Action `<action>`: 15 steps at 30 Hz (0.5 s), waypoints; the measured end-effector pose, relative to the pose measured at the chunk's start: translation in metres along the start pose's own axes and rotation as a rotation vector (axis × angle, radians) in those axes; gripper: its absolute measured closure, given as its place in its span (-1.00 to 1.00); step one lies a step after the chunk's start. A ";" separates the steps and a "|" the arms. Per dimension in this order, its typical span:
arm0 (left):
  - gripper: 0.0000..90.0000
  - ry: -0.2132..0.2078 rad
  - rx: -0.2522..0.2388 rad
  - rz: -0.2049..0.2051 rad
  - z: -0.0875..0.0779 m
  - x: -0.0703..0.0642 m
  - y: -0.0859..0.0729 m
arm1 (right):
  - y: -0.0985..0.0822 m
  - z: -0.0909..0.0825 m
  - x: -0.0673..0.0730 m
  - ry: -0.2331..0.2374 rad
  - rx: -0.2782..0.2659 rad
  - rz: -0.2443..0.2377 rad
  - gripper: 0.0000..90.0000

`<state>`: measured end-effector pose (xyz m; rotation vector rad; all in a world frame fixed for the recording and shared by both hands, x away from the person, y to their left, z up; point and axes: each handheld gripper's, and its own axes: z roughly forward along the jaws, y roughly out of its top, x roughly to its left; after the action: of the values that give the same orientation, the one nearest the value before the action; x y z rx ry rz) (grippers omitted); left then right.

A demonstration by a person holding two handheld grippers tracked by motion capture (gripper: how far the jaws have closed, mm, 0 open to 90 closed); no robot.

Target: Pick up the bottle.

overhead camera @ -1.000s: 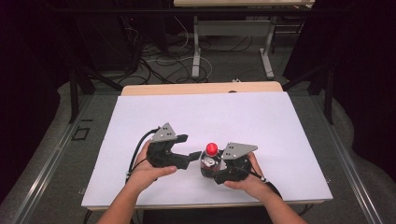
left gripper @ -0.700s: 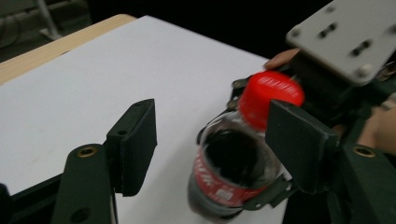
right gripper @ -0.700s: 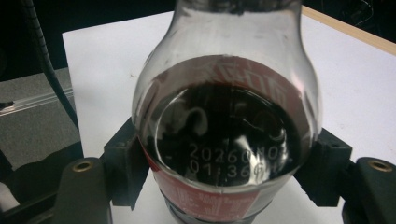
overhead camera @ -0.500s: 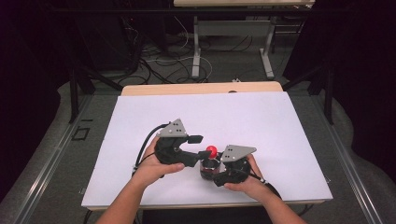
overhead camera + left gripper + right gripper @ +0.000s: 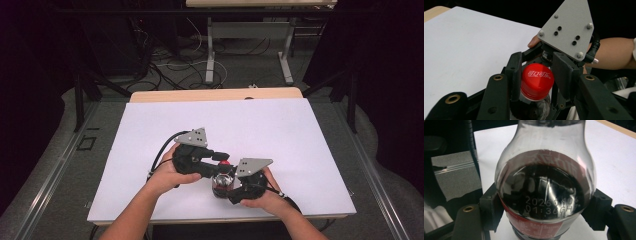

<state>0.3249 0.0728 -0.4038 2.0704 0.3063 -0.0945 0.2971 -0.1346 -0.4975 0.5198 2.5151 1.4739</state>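
A clear cola bottle (image 5: pixel 222 183) with dark drink and a red cap (image 5: pixel 225 163) stands on the white table near its front edge. My right gripper (image 5: pixel 223 189) is shut on the bottle's body; in the right gripper view the bottle (image 5: pixel 544 190) sits wedged between the black pads (image 5: pixel 490 207). My left gripper (image 5: pixel 223 161) reaches in from the left at cap height. Its jaws have just been closing, and in the left gripper view the pads (image 5: pixel 515 72) press on both sides of the red cap (image 5: pixel 537 78). The right gripper's grey plate (image 5: pixel 566 30) rises just behind the cap.
The white table top (image 5: pixel 250 125) stretches open behind and to both sides of the hands. A wooden edge (image 5: pixel 215 94) runs along its far side. Beyond it are desk legs and cables (image 5: pixel 200 65) on the dark floor.
My left gripper has moved right and slightly up to the bottle, and its jaws have shut on the red cap. The right gripper and the bottle have stayed put.
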 end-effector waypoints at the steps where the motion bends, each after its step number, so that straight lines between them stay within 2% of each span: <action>1: 0.33 -0.010 0.003 -0.002 0.001 0.000 0.000 | 0.000 0.000 0.001 0.004 0.002 0.003 -0.35; 5: 0.30 -0.019 0.031 0.014 0.004 -0.002 -0.001 | 0.002 0.001 0.003 0.025 0.011 -0.013 -0.35; 12: 0.35 -0.003 0.023 0.032 0.003 -0.004 -0.004 | 0.002 0.002 0.004 0.035 0.019 -0.015 -0.35; 15: 0.36 0.022 0.014 0.026 0.003 -0.005 -0.005 | 0.002 0.002 0.004 0.029 0.023 -0.002 -0.35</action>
<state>0.3192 0.0720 -0.4082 2.0899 0.2931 -0.0590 0.2942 -0.1305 -0.4965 0.5035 2.5571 1.4641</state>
